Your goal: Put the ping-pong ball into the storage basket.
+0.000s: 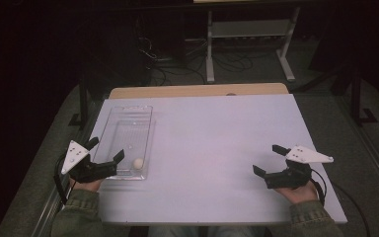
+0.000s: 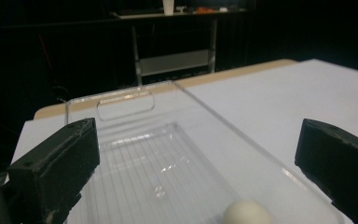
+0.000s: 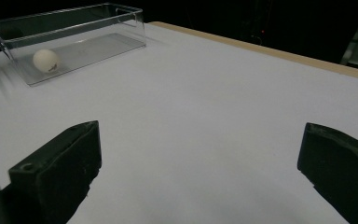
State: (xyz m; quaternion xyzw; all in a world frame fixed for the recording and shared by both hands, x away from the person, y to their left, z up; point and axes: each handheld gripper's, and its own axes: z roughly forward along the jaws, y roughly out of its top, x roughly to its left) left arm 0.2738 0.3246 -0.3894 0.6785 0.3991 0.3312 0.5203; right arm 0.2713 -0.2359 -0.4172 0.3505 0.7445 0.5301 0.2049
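Note:
A clear plastic bin point(image 1: 128, 118) lies lengthwise at the table's left side. A small white ball point(image 1: 137, 162) rests inside it at the near end, seen too in the left gripper view as the ball point(image 2: 247, 213) and in the right gripper view as the ball point(image 3: 45, 59). My left gripper point(image 1: 106, 149) is open at the bin's near left corner, its jaws straddling the bin wall point(image 2: 261, 149). My right gripper point(image 1: 269, 158) is open over bare table at the near right, holding nothing.
The white table top point(image 1: 217, 143) has a wooden strip point(image 1: 197, 91) along its far edge. Beyond it stand a metal shelf frame point(image 1: 249, 34) and floor cables point(image 1: 177, 61) in the dark. The bin point(image 3: 70, 37) sits far left of the right gripper.

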